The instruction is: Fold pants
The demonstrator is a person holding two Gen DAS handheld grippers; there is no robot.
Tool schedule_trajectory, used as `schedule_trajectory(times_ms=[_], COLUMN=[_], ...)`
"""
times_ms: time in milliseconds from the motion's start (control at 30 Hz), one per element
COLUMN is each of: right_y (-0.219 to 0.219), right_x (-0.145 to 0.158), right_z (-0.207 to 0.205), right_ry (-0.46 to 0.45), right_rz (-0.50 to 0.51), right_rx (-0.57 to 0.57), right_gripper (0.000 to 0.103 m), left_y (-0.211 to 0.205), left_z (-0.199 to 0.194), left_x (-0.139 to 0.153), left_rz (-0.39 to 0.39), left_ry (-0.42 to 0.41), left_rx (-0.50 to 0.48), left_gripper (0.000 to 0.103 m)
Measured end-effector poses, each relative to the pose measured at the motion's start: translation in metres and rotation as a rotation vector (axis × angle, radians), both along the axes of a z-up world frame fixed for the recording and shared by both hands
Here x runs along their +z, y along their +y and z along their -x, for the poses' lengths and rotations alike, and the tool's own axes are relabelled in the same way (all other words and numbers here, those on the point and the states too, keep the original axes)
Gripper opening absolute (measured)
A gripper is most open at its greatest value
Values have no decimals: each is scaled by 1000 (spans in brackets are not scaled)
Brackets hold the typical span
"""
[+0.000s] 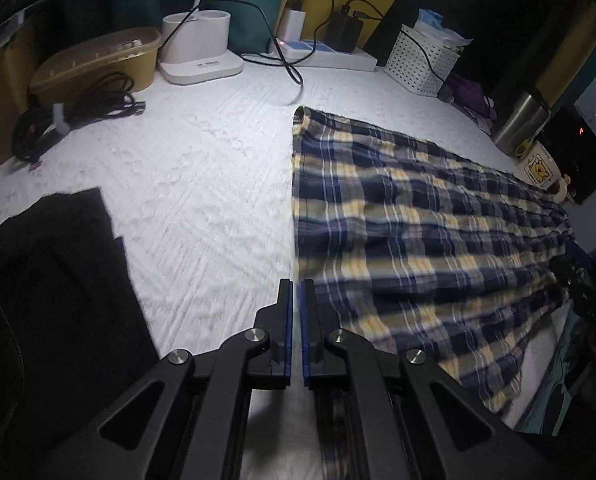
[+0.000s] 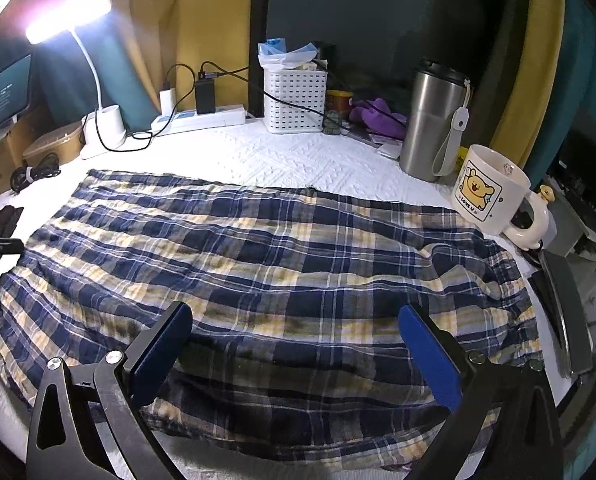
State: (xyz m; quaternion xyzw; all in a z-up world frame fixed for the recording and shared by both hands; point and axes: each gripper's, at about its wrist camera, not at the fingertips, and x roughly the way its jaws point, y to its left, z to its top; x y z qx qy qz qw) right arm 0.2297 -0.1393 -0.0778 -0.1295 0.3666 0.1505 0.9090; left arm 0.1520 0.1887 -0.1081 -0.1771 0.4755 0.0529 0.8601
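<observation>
Over plaid pants (image 2: 281,264), right fingers (image 2: 430,356) spread, left fingers (image 1: 286,320) seemingly pinching cloth.

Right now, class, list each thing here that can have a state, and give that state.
plaid pants: spread flat, rumpled
left gripper: fingers shut, beside the pants' edge
right gripper: fingers open above the pants
desk lamp: lit
steel tumbler: upright, lid on
mug: upright

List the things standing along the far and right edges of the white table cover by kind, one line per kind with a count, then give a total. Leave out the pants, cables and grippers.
Desk lamp: 1
Power strip: 1
White basket: 1
Steel tumbler: 1
Bear mug: 1
Brown lidded tub: 1
Total: 6
</observation>
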Motion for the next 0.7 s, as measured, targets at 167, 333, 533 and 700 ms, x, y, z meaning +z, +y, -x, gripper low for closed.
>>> schedule_trajectory(times_ms=[167,333,533,700], right_y=[3,4,0,-10], right_x=[1,1,0,-3], right_z=[7,17,30,40], right_ry=[-6,-12,-12,-5], right_rz=[0,3,7,9], right_rx=[10,15,6,-23], right_gripper=[103,103,103,103], left_y=[-11,-21,-32,-43], left_z=[23,37,49,55], left_x=[0,-4,-5,-9], left_rz=[39,75,49,-84], left_ry=[26,24,21,-9], left_rx=[-13,-11,-25,-91], left_gripper=[10,38,38,24])
